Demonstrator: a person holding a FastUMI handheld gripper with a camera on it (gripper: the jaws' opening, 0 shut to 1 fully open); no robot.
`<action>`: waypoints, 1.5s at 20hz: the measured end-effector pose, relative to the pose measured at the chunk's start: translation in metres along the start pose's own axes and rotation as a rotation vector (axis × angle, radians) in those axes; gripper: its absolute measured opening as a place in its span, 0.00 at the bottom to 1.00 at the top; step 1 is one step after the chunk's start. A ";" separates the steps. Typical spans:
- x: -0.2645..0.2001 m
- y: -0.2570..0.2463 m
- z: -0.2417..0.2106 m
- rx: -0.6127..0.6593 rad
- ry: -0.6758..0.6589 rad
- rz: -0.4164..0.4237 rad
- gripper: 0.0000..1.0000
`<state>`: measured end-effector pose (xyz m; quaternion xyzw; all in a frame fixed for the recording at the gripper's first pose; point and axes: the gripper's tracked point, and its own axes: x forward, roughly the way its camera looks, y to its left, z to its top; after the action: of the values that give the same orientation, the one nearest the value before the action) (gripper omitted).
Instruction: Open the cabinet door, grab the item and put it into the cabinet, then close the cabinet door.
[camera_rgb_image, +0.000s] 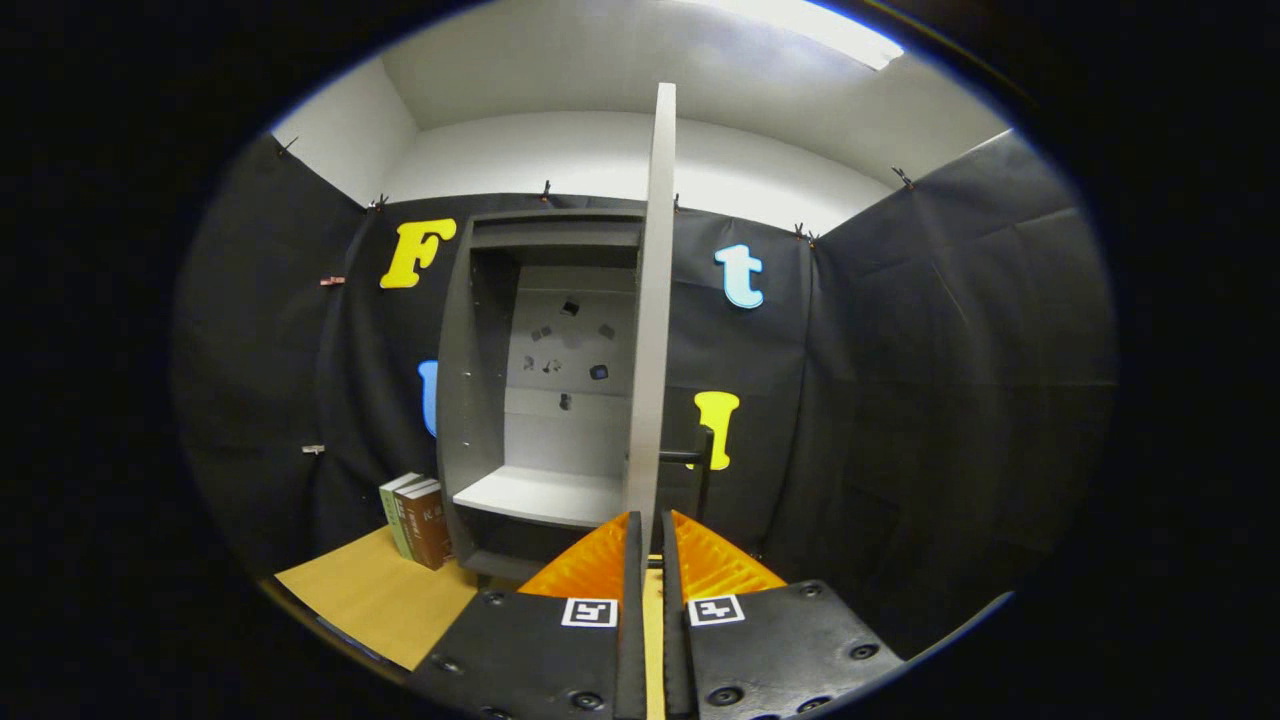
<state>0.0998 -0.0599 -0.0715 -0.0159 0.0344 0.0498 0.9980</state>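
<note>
My fingers (648, 535) were drawn nearly together, leaving only a thin slit between them, and they held nothing. Just ahead of their tips stood the cabinet door (652, 310), swung wide open so that I looked straight at its thin edge. Its long axis ran upright, from just beyond my fingertips up past the top of the cabinet (480, 330), and its free edge pointed back toward me. Whether my fingertips touched the door's lower edge I could not tell. A dark handle (698, 462) stuck out from the door's right face, low down, with its bar standing vertical.

To the left of the door the cabinet stood open, a tall grey box with its long axis upright too, set against the booth's black cloth wall. Inside it I saw one pale shelf (540, 495) low down and a light back panel (570, 350) carrying several small dark marks that were too small to make out.

Just beside the cabinet's left wall, two books (418, 518) stood upright on the tan surface (380, 600), spines turned toward me, one with a green spine and one with a brown spine, touching each other. Their long axes ran vertically. They were well to the left of my fingers and outside the cabinet.
</note>
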 end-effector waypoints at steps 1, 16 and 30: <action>0.000 0.006 -0.009 -0.015 0.022 0.004 0.11; 0.006 0.185 -0.198 0.123 0.458 0.009 0.33; 0.065 0.198 -0.434 0.030 0.907 -0.009 0.40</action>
<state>0.1155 0.1282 -0.5142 -0.0216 0.4687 0.0330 0.8825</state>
